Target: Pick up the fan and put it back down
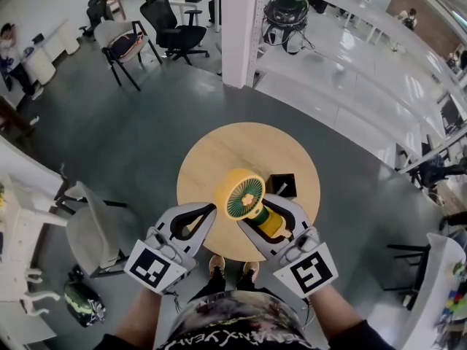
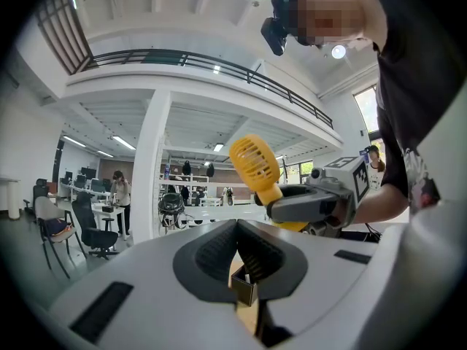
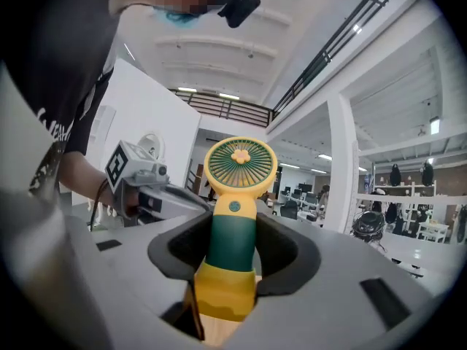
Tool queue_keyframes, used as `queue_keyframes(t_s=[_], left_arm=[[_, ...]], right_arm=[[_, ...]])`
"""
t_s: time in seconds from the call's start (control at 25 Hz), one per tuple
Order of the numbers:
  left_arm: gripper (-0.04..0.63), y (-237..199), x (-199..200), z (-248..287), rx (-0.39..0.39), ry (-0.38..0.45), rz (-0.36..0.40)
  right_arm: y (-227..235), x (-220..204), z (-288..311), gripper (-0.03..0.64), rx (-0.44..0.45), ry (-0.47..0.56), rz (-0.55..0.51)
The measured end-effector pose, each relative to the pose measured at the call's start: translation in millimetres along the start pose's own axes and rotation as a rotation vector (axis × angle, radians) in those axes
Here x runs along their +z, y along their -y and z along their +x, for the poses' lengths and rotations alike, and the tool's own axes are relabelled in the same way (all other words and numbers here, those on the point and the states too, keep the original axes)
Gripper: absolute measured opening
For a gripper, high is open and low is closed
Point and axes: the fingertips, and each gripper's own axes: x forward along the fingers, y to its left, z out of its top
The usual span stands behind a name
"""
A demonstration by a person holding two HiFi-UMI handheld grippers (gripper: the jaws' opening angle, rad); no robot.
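Observation:
A small hand fan [image 1: 239, 194] with a yellow round head, green handle and yellow base hangs above the round wooden table [image 1: 219, 152]. My right gripper [image 1: 268, 217] is shut on its handle, with the fan head upright. In the right gripper view the fan [image 3: 237, 195] stands between the black pads of my right gripper [image 3: 233, 246]. My left gripper [image 1: 208, 214] is shut on nothing just left of the fan, with its tips touching [image 2: 237, 228]. From the left gripper view the fan [image 2: 255, 165] sits in the right gripper [image 2: 310, 203].
A small black box [image 1: 282, 184] rests on the table right of the fan. A grey chair [image 1: 91, 228] stands at the left and a white pillar [image 1: 241, 28] beyond the table. Long white benches [image 1: 350, 79] run along the right, office chairs [image 1: 171, 28] at the back.

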Motion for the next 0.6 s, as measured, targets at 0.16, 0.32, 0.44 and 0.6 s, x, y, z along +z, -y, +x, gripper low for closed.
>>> queue_keyframes(t_s=[0.16, 0.32, 0.44, 0.6], left_arm=[[0.017, 1, 3, 1, -0.003, 0.005, 0.000], [0.017, 1, 6, 3, -0.007, 0.010, 0.003], [0.017, 1, 7, 2, -0.010, 0.011, 0.004], [0.017, 3, 7, 2, -0.012, 0.013, 0.005]], right_arm=[[-4, 19, -11, 0.184, -0.001, 0.029, 0.011], [-3, 27, -15, 0.184, 0.001, 0.045, 0.003], [-3, 27, -15, 0.184, -0.001, 0.049, 0.002], [-2, 24, -16, 0.184, -0.006, 0.046, 0.011]])
